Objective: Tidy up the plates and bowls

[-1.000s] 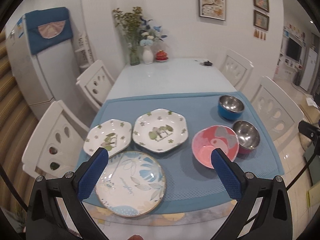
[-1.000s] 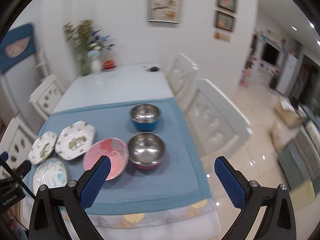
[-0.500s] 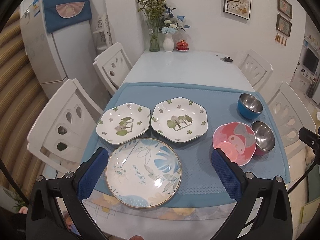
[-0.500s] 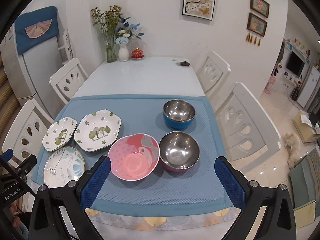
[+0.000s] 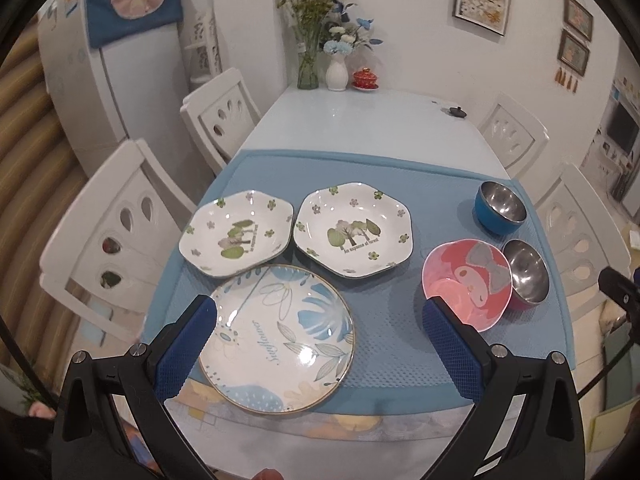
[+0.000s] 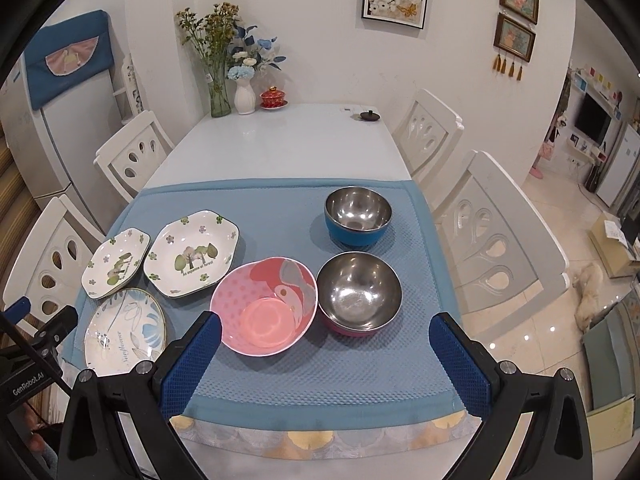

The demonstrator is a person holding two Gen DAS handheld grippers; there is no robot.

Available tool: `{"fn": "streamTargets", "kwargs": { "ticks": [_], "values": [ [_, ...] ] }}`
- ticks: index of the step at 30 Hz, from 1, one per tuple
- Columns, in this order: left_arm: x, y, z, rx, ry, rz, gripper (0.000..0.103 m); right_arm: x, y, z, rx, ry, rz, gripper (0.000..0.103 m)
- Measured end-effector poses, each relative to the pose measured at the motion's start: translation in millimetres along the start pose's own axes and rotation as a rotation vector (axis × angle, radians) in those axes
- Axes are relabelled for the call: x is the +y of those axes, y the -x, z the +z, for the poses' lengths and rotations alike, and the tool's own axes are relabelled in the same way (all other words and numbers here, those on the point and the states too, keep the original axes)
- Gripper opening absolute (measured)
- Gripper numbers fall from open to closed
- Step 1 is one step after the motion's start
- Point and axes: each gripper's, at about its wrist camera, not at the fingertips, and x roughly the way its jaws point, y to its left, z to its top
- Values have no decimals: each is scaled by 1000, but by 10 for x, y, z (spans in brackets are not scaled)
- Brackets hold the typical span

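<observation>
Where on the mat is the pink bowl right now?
The pink bowl sits near the blue mat's front edge, touching the steel bowl on its right.

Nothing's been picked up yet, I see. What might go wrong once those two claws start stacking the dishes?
The round blue-leaf plate overhangs the mat's near edge, so a clumsy nudge might push it off the table. The pink bowl sits right against the steel bowl with the pink outside; grabbing one could knock the other. The left gripper and right gripper are both open and close together, so they may collide.
</observation>
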Motion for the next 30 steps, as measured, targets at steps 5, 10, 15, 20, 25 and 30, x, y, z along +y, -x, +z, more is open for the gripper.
{"fn": "streamTargets", "kwargs": {
  "ticks": [5, 10, 15, 20, 25, 30],
  "values": [
    [138, -106, -48, 33, 32, 17, 103, 45, -38, -28, -9, 5, 22, 103],
    [355, -178, -93, 50, 68, -39, 102, 120, -63, -53, -27, -8, 110, 103],
    [732, -290, -232, 52, 230, -193, 102, 319, 24, -128, -172, -1, 316, 103],
    [971, -485, -332, 73, 245, -7, 102, 810, -214, -296, -150, 124, 418, 103],
    [1072, -645, -304, 62, 123, 113, 101, 1259, -613, -559, -23, 209, 473, 99],
    [1231, -889, -233, 94, 75, 71, 99, 1621, -882, -720, 35, 248, 503, 97]
  ]
}}
